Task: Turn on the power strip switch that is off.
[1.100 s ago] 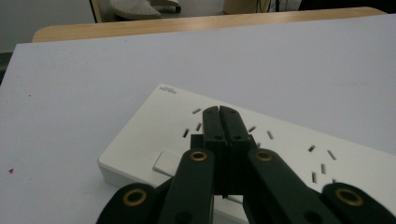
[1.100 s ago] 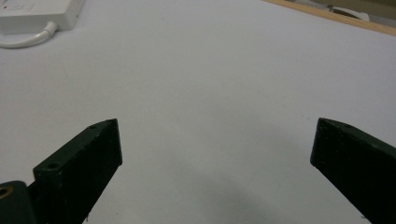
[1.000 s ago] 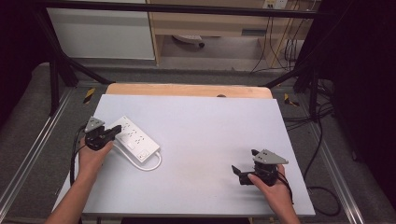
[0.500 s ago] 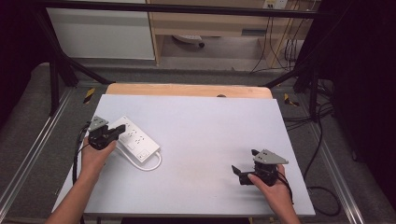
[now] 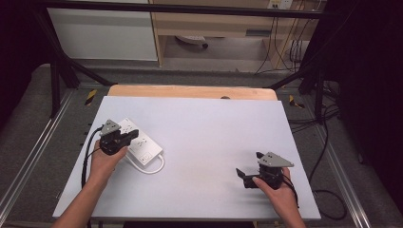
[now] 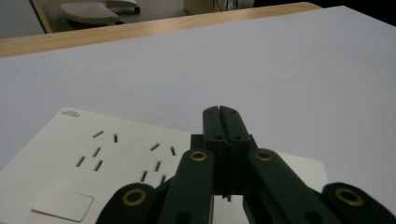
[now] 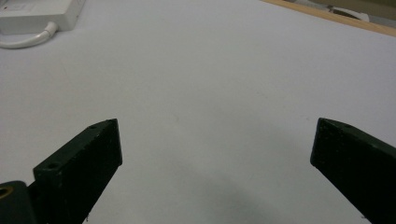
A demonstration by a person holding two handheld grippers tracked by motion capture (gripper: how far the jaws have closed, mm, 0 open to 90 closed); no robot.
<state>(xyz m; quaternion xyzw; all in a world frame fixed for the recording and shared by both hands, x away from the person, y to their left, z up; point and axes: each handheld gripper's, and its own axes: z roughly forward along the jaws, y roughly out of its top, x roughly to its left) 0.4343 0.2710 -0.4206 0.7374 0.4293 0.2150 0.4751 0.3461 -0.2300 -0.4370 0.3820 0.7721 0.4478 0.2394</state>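
A white rectangular plastic power strip [image 5: 138, 142] with a short looped cable lies on the pale table [image 5: 209, 137]. The left gripper [image 5: 124, 138], jaws together, hovers over it, seemingly poised to press. The right gripper [image 5: 249, 172], well apart from the strip, rests with jaws spread wide.

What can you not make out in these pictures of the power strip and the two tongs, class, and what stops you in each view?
- Power strip: high view, near end under the left tongs; sockets too small to count.
- Its cable: high view, the plug end is hidden behind the hand.
- Power strip: left tongs view, cut by the frame's edge; printed label too small to read.
- Right tongs: right tongs view, bodies cut off by the bottom edge.
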